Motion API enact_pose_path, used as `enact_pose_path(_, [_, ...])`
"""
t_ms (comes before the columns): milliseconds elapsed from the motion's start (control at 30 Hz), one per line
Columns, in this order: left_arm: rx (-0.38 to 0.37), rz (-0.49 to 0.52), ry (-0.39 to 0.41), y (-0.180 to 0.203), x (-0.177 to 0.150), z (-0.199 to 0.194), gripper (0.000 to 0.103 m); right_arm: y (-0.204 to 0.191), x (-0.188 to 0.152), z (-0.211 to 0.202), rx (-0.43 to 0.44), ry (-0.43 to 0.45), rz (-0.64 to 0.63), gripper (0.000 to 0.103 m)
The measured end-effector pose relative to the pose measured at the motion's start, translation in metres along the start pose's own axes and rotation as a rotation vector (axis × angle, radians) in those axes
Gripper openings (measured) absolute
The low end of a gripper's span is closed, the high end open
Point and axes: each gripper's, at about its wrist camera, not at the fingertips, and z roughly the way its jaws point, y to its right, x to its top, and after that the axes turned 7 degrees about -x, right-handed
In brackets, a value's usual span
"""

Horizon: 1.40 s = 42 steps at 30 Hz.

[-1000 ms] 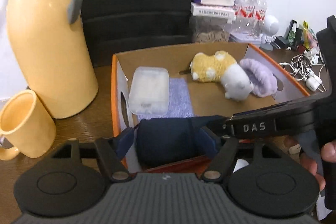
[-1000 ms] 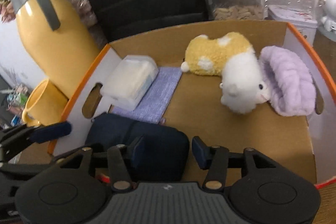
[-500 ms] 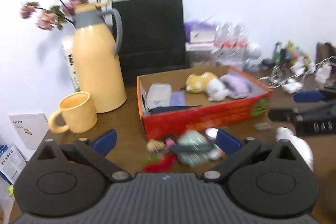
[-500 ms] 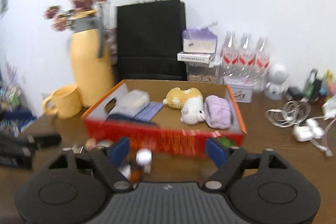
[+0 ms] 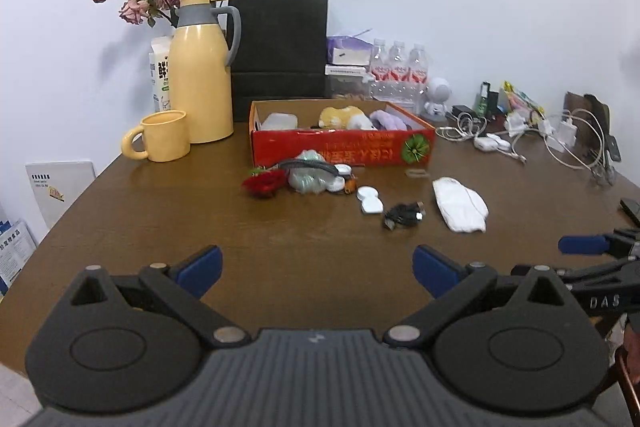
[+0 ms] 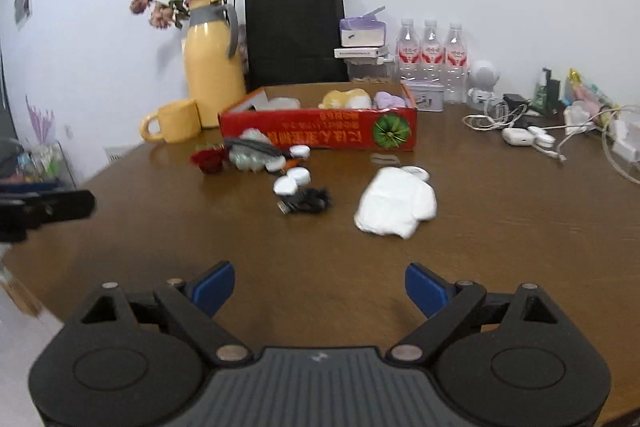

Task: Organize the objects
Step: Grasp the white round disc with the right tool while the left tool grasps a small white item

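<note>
A red cardboard box (image 5: 340,147) stands mid-table and holds a yellow-and-white plush toy (image 5: 344,117), a purple headband (image 5: 386,119) and a white container (image 5: 280,121). In front of it lie a red rose (image 5: 264,183), a pale green bundle (image 5: 308,177), small white cases (image 5: 370,199), a black cable (image 5: 402,215) and a white cloth (image 5: 460,209). My left gripper (image 5: 316,267) is open over bare table near the front edge. My right gripper (image 6: 319,285) hangs beside it, its jaws still opening with nothing between them; the white cloth (image 6: 394,205) lies ahead of it.
A yellow thermos (image 5: 200,75), a yellow mug (image 5: 160,135), a black paper bag (image 5: 280,55) and water bottles (image 5: 398,67) line the back. Cables and chargers (image 5: 520,135) crowd the right side. The table's left edge (image 5: 60,223) drops off to the floor.
Both grippers let go of the dark blue bundle at the box's near end, opened wide and drew far back toward the table's front edge.
</note>
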Motion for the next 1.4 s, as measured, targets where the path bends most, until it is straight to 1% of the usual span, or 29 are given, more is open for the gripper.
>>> enact_pose_path(100, [0.014,0.013,0.0,0.004,-0.004,0.001,0.103,0.005,-0.004,-0.007,-0.052,0.015,0.02,0.092])
enact_pose_path(167, [0.022,0.009,-0.003,0.006,-0.006,0.005,0.103,0.008,-0.005,-0.006,-0.073,0.028,0.036,0.092])
enact_pose_path(233, [0.012,-0.008,-0.01,0.006,-0.008,0.014,0.103,0.009,-0.006,-0.005,-0.083,0.036,0.035,0.092])
enact_pose_path(300, [-0.021,-0.022,0.01,0.008,-0.009,0.026,0.103,0.01,-0.008,0.0,-0.09,0.044,0.029,0.092])
enact_pose_path(367, [-0.057,-0.029,0.036,0.015,-0.005,0.048,0.103,0.015,-0.007,0.01,-0.096,0.04,0.037,0.092])
enact_pose_path(433, [-0.088,0.012,0.02,0.025,0.002,0.079,0.102,0.019,-0.001,0.026,-0.124,0.023,0.049,0.091])
enact_pose_path(500, [-0.076,0.068,-0.011,0.033,0.012,0.11,0.086,0.026,0.007,0.042,-0.154,0.015,0.056,0.091])
enact_pose_path(533, [-0.073,0.088,-0.022,0.035,0.018,0.126,0.083,0.029,0.011,0.048,-0.159,0.011,0.055,0.09])
enact_pose_path(600, [-0.084,0.096,-0.061,0.034,0.028,0.157,0.072,0.035,0.019,0.061,-0.159,0.015,0.044,0.089])
enact_pose_path(700, [-0.11,0.08,-0.1,0.028,0.041,0.193,0.067,0.04,0.033,0.085,-0.164,0.0,0.019,0.082])
enact_pose_path(733, [-0.109,0.073,-0.11,0.026,0.044,0.203,0.066,0.043,0.038,0.093,-0.16,0.002,0.016,0.078])
enact_pose_path(800, [-0.112,0.054,-0.137,0.021,0.049,0.222,0.06,0.049,0.053,0.112,-0.15,0.015,0.025,0.075])
enact_pose_path(833, [-0.113,0.045,-0.149,0.019,0.049,0.229,0.059,0.052,0.06,0.123,-0.151,0.016,0.035,0.075])
enact_pose_path(867, [-0.111,0.038,-0.155,0.016,0.049,0.236,0.056,0.055,0.068,0.135,-0.153,0.02,0.04,0.072])
enact_pose_path(900, [-0.101,0.028,-0.167,0.013,0.048,0.241,0.054,0.058,0.074,0.147,-0.167,0.024,0.033,0.07])
enact_pose_path(967, [-0.098,0.012,-0.197,0.009,0.044,0.249,0.053,0.062,0.085,0.172,-0.194,0.014,0.002,0.067])
enact_pose_path(1000, [-0.111,0.002,-0.201,0.006,0.042,0.251,0.055,0.065,0.09,0.185,-0.191,0.003,0.008,0.067])
enact_pose_path(1033, [-0.121,-0.002,-0.204,0.005,0.041,0.252,0.054,0.069,0.093,0.196,-0.176,-0.013,0.022,0.065])
enact_pose_path(1067, [-0.128,0.005,-0.209,0.006,0.04,0.253,0.055,0.074,0.097,0.21,-0.161,-0.042,0.043,0.06])
enact_pose_path(1133, [-0.127,0.035,-0.216,0.01,0.038,0.252,0.053,0.075,0.099,0.228,-0.167,-0.081,0.039,0.057])
enact_pose_path(1167, [-0.131,0.05,-0.212,0.012,0.036,0.25,0.048,0.074,0.099,0.233,-0.166,-0.085,0.028,0.056])
enact_pose_path(1200, [-0.141,0.062,-0.207,0.014,0.034,0.249,0.038,0.072,0.098,0.237,-0.16,-0.085,0.022,0.056])
enact_pose_path(1233, [-0.141,0.069,-0.203,0.016,0.033,0.249,0.032,0.07,0.097,0.239,-0.149,-0.092,0.021,0.054])
enact_pose_path(1267, [-0.133,0.077,-0.197,0.017,0.032,0.248,0.02,0.068,0.095,0.242,-0.137,-0.102,0.02,0.054])
enact_pose_path(1300, [-0.13,0.085,-0.194,0.018,0.032,0.248,0.012,0.066,0.093,0.241,-0.134,-0.091,0.017,0.053])
enact_pose_path(1333, [-0.134,0.084,-0.191,0.017,0.032,0.248,0.012,0.063,0.093,0.24,-0.129,-0.088,0.006,0.039])
enact_pose_path(1400, [-0.141,0.078,-0.19,0.017,0.033,0.249,0.009,0.059,0.096,0.237,-0.108,-0.075,-0.008,0.038])
